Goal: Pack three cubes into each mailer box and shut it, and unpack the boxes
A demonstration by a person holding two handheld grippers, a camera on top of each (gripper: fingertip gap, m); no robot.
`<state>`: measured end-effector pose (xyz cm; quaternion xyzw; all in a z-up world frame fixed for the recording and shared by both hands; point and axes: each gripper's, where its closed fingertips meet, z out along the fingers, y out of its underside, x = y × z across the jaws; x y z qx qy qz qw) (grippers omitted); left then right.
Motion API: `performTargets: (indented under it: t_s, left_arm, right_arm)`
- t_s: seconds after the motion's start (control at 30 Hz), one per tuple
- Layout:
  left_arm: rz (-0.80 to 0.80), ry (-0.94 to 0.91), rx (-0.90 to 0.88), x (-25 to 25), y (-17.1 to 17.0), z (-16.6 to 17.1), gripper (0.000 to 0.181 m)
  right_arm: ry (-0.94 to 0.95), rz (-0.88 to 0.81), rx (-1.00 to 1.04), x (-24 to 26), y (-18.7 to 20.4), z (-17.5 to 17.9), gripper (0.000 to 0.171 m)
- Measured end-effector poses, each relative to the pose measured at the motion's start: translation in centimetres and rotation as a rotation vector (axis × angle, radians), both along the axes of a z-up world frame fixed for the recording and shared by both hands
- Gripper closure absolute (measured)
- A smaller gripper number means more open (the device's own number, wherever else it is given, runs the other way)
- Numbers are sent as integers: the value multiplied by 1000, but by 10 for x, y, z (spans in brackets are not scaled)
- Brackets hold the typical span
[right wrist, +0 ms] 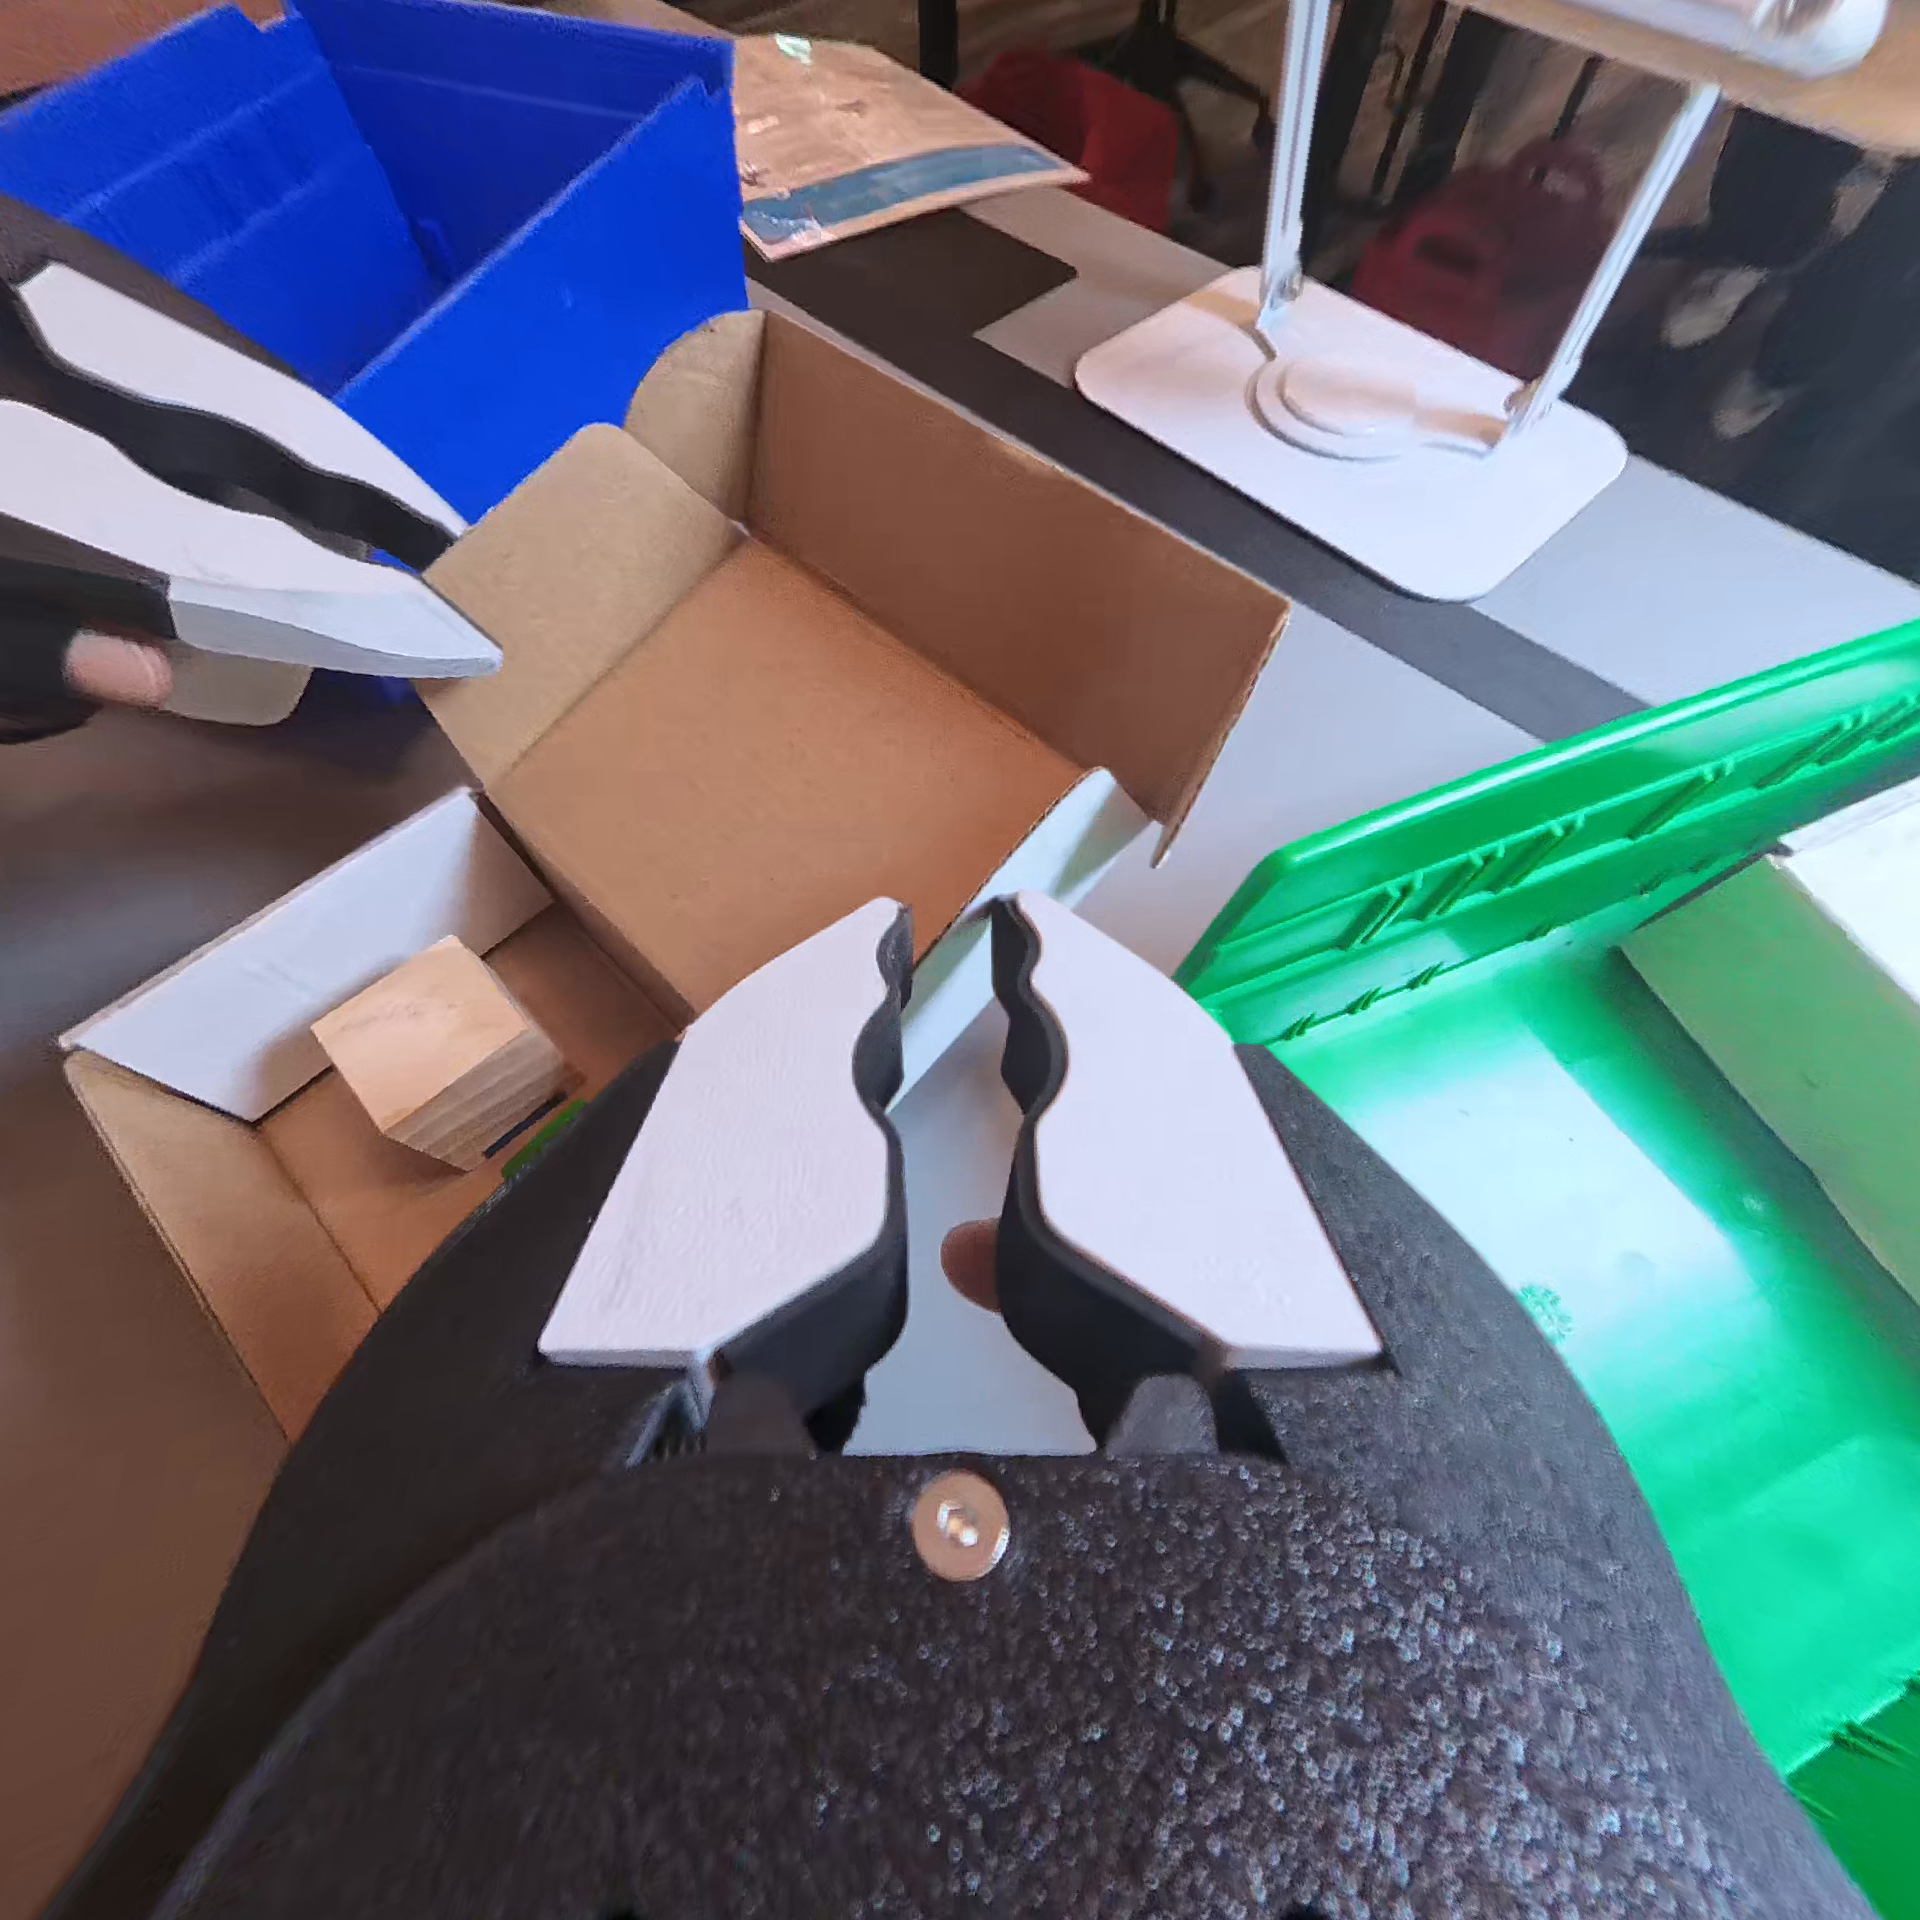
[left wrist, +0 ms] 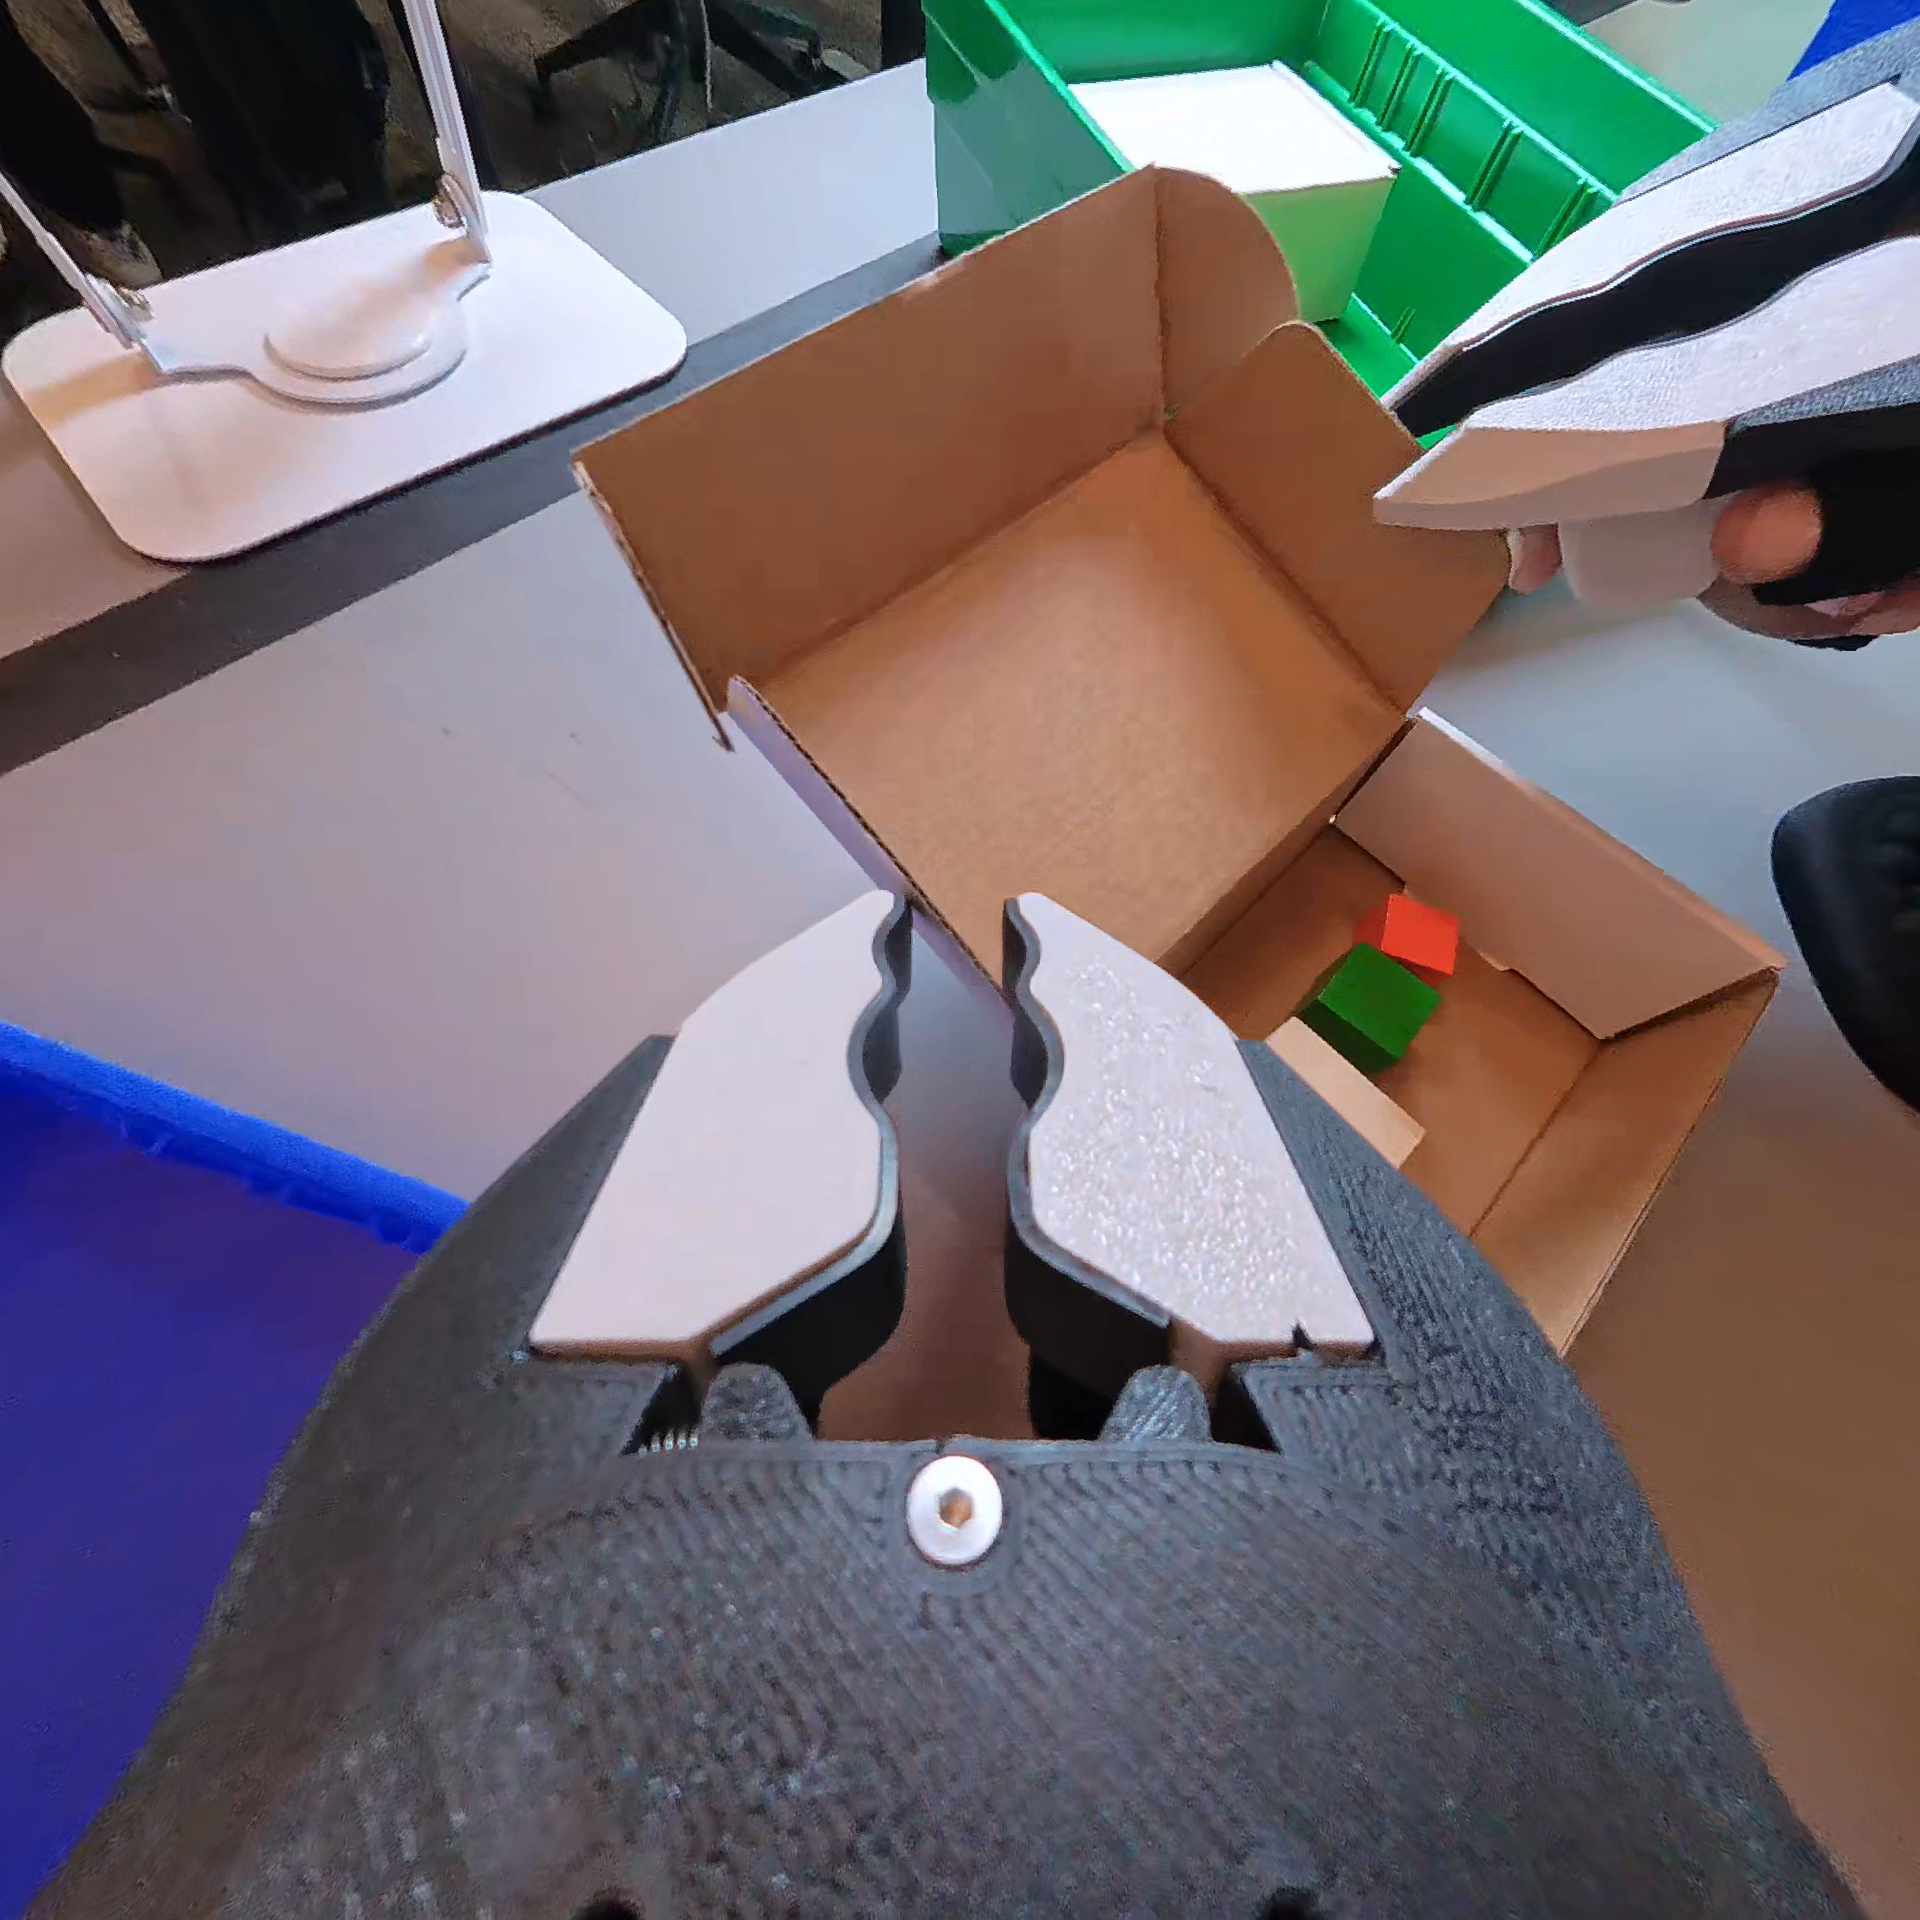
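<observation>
the mailer box point(left wrist: 1486, 1049) sits open on the grey worktop point(left wrist: 416, 831), between the blue bin point(right wrist: 436, 239) and the green bin point(right wrist: 1558, 1091). its lid point(left wrist: 1039, 644) stands raised and tilted, side flaps out. inside the box a red cube point(left wrist: 1411, 933) and a green cube point(left wrist: 1371, 1003) lie touching; the right wrist view shows a plain wooden cube point(right wrist: 442, 1055) in there too, so 3 cubes look packed and closing seems the step in hand.

the left gripper point(left wrist: 956, 914) has its jaws slightly apart around one lid edge; whether they truly pinch the card i cannot tell. the right gripper point(right wrist: 951, 914) stands the same way at the opposite lid edge, jaws narrowly apart, contact unclear.

the corrugated card is light and fairly stiff across a panel but bends readily at its creases, and the white outer face looks smooth, so it may slip. hold is best taken on the lid's side edges near the front, pressing evenly from both sides so the flaps tuck inside the walls rather than buckle. the cubes are hard and loose, likely to shift if the box is jolted.
</observation>
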<state>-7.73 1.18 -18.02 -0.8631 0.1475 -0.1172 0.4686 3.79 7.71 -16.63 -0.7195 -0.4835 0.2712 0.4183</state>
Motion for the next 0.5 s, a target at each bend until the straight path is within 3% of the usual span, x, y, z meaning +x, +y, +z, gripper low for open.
performTargets:
  t_s: [0.17, 0.5]
  left_arm:
    - [-66, 121, 191, 6, -25, 13, 165]
    - [-406, 317, 463, 62, -104, 3, 160]
  right_arm:
    - [120, 61, 214, 12, -25, 17, 157]
    - [184, 271, 585, 46, -108, 9, 159]
